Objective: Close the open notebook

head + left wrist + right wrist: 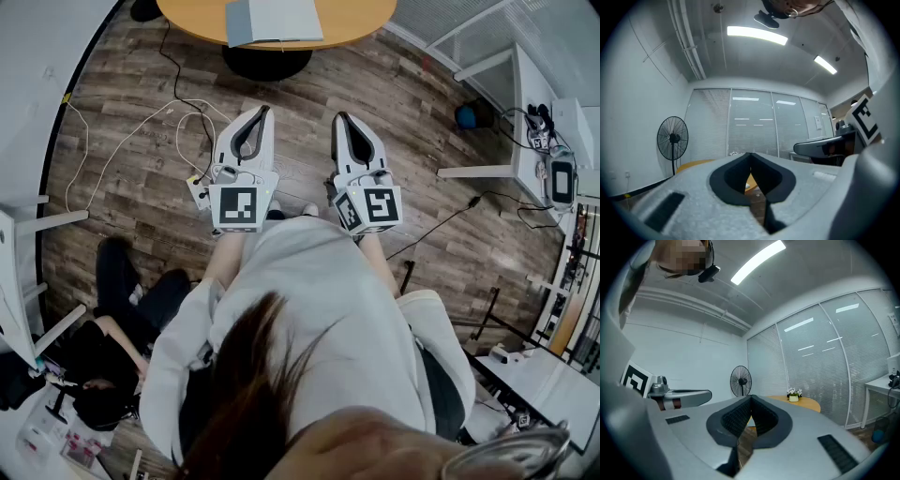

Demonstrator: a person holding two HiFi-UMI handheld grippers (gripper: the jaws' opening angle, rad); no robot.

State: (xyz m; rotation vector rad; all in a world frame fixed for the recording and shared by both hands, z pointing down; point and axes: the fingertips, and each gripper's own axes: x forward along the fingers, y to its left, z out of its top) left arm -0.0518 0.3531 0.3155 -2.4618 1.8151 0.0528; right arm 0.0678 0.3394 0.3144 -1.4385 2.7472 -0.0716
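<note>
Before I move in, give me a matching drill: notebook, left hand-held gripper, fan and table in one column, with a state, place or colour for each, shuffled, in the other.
Things:
1. notebook
2. left hand-held gripper
3. fan
4. table

Descriptions:
A. black, standing by the blinds
B. round, orange-brown top
C. jaws shut, nothing between them
D. lying open on the table

Pairs: 1-D, 2-C, 3-A, 4-B

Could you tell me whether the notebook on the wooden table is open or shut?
Open: the notebook lies spread flat, both pages showing.
</note>
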